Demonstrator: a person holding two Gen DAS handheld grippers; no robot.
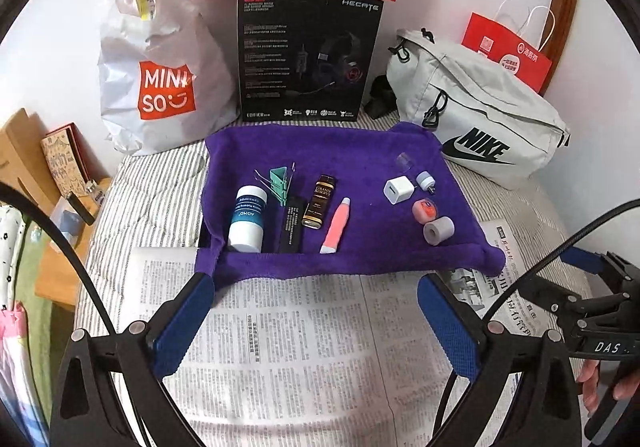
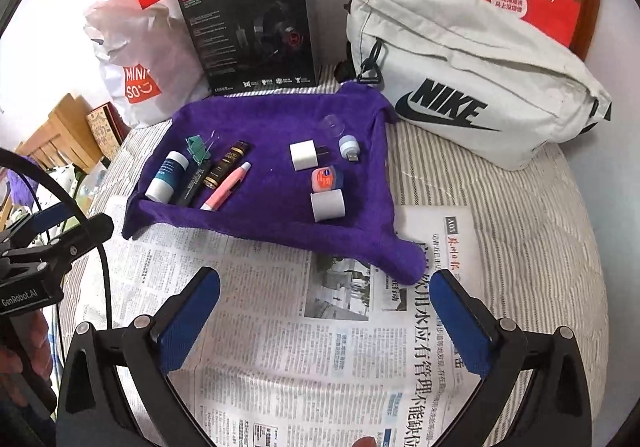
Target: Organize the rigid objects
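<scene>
Both grippers, left gripper [image 1: 316, 311] and right gripper [image 2: 326, 317], are hovering tilted down over the newspaper [image 1: 304, 339], jaws standing wide apart and gripping nothing

Left wrist cam on left tongs [image 1: 316, 321], angled down, near, facing purple towel [image 1: 360, 151] head-on, right wrist cam on right tongs [image 2: 324, 321], same tilt, set further right, both share towel, newspaper [image 2: 280, 347], far bags

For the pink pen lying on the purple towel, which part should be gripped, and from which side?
Grip the pink pen at mid-barrel, coming from above with the fingers across its width. It lies flat, and the brown bottle sits close on one side, so the end nearer the camera has more room.
</scene>
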